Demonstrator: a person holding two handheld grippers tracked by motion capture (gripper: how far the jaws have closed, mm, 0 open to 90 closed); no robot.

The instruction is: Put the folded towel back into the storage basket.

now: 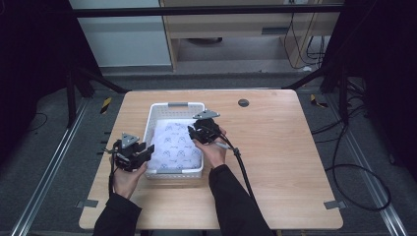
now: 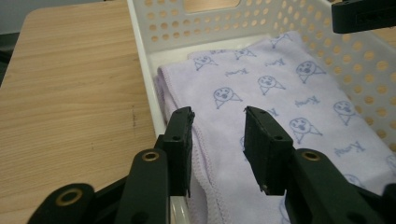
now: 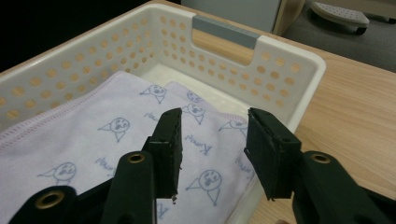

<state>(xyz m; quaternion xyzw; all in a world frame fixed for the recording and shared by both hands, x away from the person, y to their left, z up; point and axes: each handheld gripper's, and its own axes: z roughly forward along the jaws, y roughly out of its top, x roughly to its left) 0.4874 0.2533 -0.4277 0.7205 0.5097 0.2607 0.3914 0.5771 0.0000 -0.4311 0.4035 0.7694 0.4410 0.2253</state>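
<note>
Dark curtains and grey floor surround a light wooden tabletop [image 1: 275,147], where a white perforated basket [image 1: 152,115] sits left of centre, nearer the far edge. Inside lies a folded lilac cloth [image 1: 174,145] printed with small faces — it covers most of the basket floor. The left gripper [image 2: 218,135] hovers at the basket's near-left corner, jaws parted and empty. The right gripper [image 3: 212,140] hangs over the basket's right rim — jaws apart too, holding nothing.

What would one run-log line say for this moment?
left gripper: open, over cloth's edge | right gripper: open, over cloth | lilac printed cloth: folded in white basket | table: wooden
</note>
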